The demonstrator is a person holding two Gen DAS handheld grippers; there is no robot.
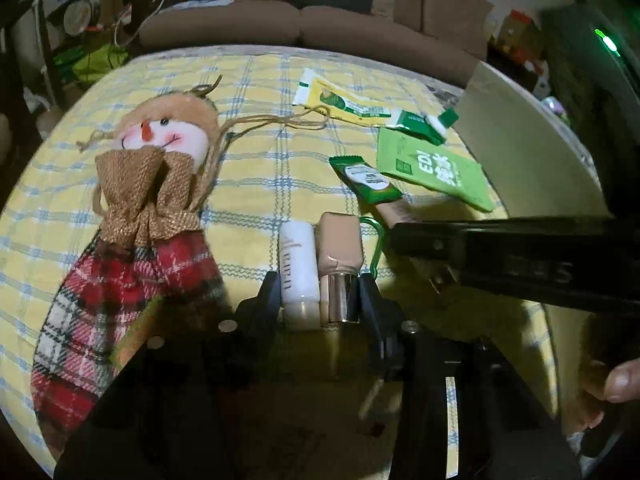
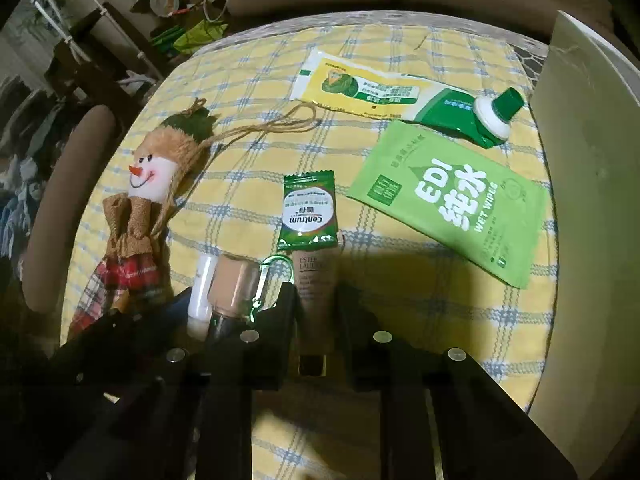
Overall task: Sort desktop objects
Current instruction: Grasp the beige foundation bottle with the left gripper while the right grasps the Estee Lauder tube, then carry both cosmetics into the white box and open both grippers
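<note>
Left gripper (image 1: pixel 318 292): jaws closed around two items lying side by side, a white tube (image 1: pixel 298 268) and a beige bottle (image 1: pixel 340 256) with a metallic cap; the fingers (image 1: pixel 269 292) touch their outer sides.

Right gripper (image 2: pixel 316 300): jaws nearly shut on a beige tube (image 2: pixel 316 280), lettered "ESTEE LAUDER", which lies flat between the fingers (image 2: pixel 286 300) with its dark cap toward the camera.

Carabiner (image 2: pixel 272 280): green, lying between the beige bottle and the beige tube, just beside both.

Tablecloth (image 2: pixel 248 184): yellow with blue-and-white checks, under everything listed.

Sachet (image 2: pixel 308 212): green, marked "Centrum", flat just beyond the beige tube, its near edge touching or overlapping the tube's end.

Snowman doll (image 1: pixel 136 208): left of the grippers, lying on its back; burlap scarf, red plaid body, tan hat, twine loop trailing toward the table's middle.

Wipes pack (image 2: pixel 448 208): light green, "WET WIPES", flat on the right, beyond the sachet.

Toothpaste tube (image 2: pixel 400 96): yellow and green, white neck, green cap, squeezed flat; farther back, its cap end just beside the wipes pack.

Bin (image 2: pixel 592 168): pale wall at the table's right edge, beside the wipes pack.

Sofa (image 1: pixel 304 24): brown, beyond the table's far edge.
</note>
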